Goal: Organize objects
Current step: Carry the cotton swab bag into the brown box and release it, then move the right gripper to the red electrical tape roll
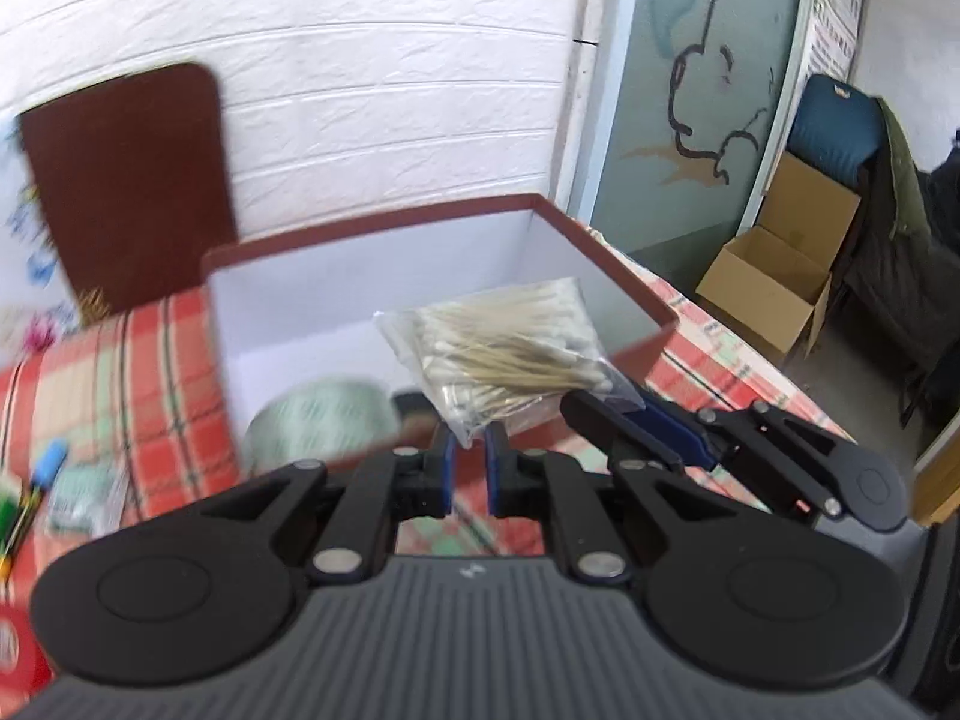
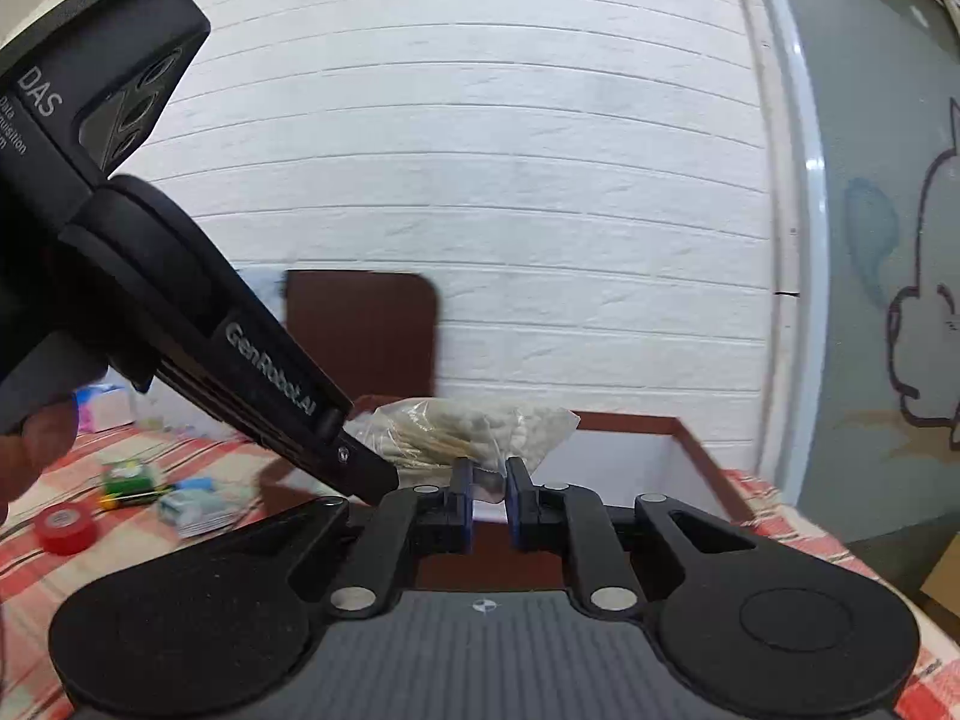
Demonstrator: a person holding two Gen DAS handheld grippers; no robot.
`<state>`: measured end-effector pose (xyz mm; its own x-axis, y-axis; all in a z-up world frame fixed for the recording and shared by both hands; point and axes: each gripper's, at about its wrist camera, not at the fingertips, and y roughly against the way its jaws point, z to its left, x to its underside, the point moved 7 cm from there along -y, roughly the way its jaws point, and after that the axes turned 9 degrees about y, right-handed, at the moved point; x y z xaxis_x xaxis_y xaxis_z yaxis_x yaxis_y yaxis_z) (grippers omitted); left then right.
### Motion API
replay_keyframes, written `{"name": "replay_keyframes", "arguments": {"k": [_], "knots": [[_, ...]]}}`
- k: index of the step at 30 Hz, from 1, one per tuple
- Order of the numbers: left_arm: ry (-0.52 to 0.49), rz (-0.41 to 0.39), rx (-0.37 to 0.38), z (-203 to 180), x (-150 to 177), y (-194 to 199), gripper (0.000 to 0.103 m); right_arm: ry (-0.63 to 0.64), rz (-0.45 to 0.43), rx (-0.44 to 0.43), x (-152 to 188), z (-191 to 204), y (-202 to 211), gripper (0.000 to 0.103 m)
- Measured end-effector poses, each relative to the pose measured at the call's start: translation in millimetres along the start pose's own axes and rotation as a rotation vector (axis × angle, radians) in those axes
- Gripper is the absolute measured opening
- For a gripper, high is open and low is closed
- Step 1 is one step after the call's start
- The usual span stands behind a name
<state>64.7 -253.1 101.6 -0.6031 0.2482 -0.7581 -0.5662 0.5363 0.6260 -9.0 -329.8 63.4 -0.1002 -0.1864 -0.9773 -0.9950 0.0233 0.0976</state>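
Note:
A clear bag of cotton swabs (image 1: 510, 348) hangs over the open brown-rimmed box (image 1: 372, 222) with white inner walls. My left gripper (image 1: 471, 450) is shut on the bag's lower corner. My right gripper (image 1: 600, 414) comes in from the right and is shut on the bag's other lower edge. In the right wrist view the bag (image 2: 456, 426) sits bunched between the blue pads of my right gripper (image 2: 487, 474), above the box rim (image 2: 630, 420). The left gripper (image 2: 372, 474) slants in from the upper left, held by a hand (image 2: 30, 450).
Inside the box lie a pale green round thing (image 1: 324, 420) and a dark item (image 1: 411, 402). On the red checked cloth sit a red tape roll (image 2: 63, 528), a green pack (image 2: 126, 477) and small packets (image 2: 192, 504). A brown board (image 1: 129, 180) leans on the wall. A cardboard box (image 1: 774, 282) stands on the floor.

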Motion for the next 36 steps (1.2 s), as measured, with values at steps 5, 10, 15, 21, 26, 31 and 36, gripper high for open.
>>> {"name": "replay_keyframes", "arguments": {"k": [5, 10, 15, 21, 26, 31, 36], "knots": [[-0.018, 0.024, -0.031, -5.2, -15.9, -51.6, 0.012, -0.022, 0.058, 0.041, 18.2, -23.9, -46.3, 0.018], [0.007, -0.014, -0.088, 1.0, -25.6, -82.9, 0.017, -0.027, 0.098, 0.086, 28.7, -36.1, -78.8, 0.037], [0.048, 0.007, -0.089, 6.8, -17.8, -71.4, 0.037, -0.065, 0.082, 0.103, 29.4, -40.8, -55.2, 0.042], [0.05, -0.055, -0.101, 5.1, -4.0, -38.3, 0.038, -0.117, 0.032, 0.123, 26.9, -35.5, -15.6, 0.042], [0.021, -0.083, -0.135, 9.4, 12.6, -12.7, 0.043, -0.158, 0.072, 0.085, 38.0, -21.7, 5.0, 0.042], [0.017, -0.049, -0.175, 27.1, 40.9, 0.6, 0.044, -0.167, 0.208, -0.026, 58.3, 6.7, -1.8, 0.043], [0.101, 0.056, -0.274, 80.6, 96.0, -4.2, 0.044, -0.11, 0.298, -0.135, 63.4, 40.9, -12.7, 0.045]]}}
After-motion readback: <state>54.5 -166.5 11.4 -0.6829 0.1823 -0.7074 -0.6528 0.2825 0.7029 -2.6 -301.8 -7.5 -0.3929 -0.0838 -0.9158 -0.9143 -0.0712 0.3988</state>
